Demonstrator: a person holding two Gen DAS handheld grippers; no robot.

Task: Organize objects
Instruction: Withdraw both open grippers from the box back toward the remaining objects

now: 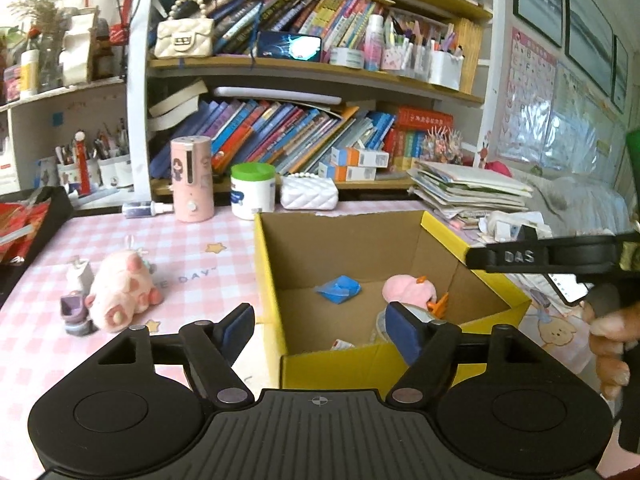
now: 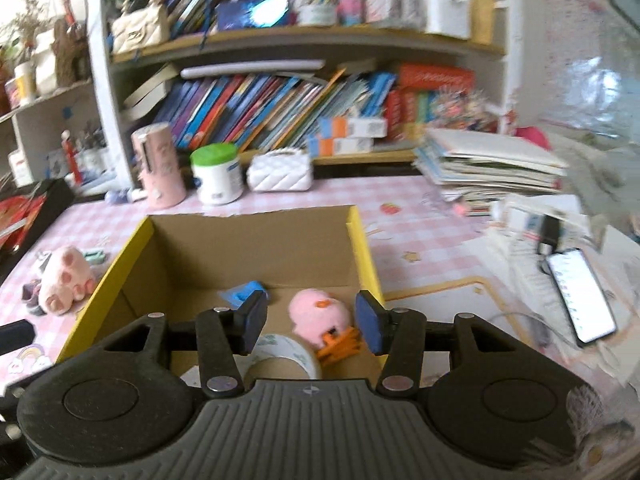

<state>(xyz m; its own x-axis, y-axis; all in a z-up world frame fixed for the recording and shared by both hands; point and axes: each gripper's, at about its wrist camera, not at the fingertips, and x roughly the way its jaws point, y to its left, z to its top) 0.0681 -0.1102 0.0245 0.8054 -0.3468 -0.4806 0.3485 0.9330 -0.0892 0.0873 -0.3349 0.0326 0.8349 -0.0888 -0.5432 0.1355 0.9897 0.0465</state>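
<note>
The pink checked table carries everything, and the yellow cardboard box stands open-topped near the middle of it, toward the front edge. Inside the box lie a blue folded piece against the far wall, a round pink plush with orange feet toward the right wall, and a roll of clear tape at the near wall; these look already sorted.

What remains loose sits left of the box: a pink-and-white plush toy lying on its side, its long axis running roughly from the box toward the table's left edge, with 2 small trinkets touching or just beside it, a white one behind and a purple one at its near left end.

The left gripper is released, nothing between its jaws, which straddle the box's near left corner. The plush lies to its left and a little ahead, near at hand. The right gripper hangs above the box's interior, jaws parted with nothing clamped, only the box contents seen below; from it the plush is well off beyond the box's left wall.

So the left hand is plainly the nearer one, and the likely next move is a leftward swing with the jaws set across the plush's shorter width.
</note>
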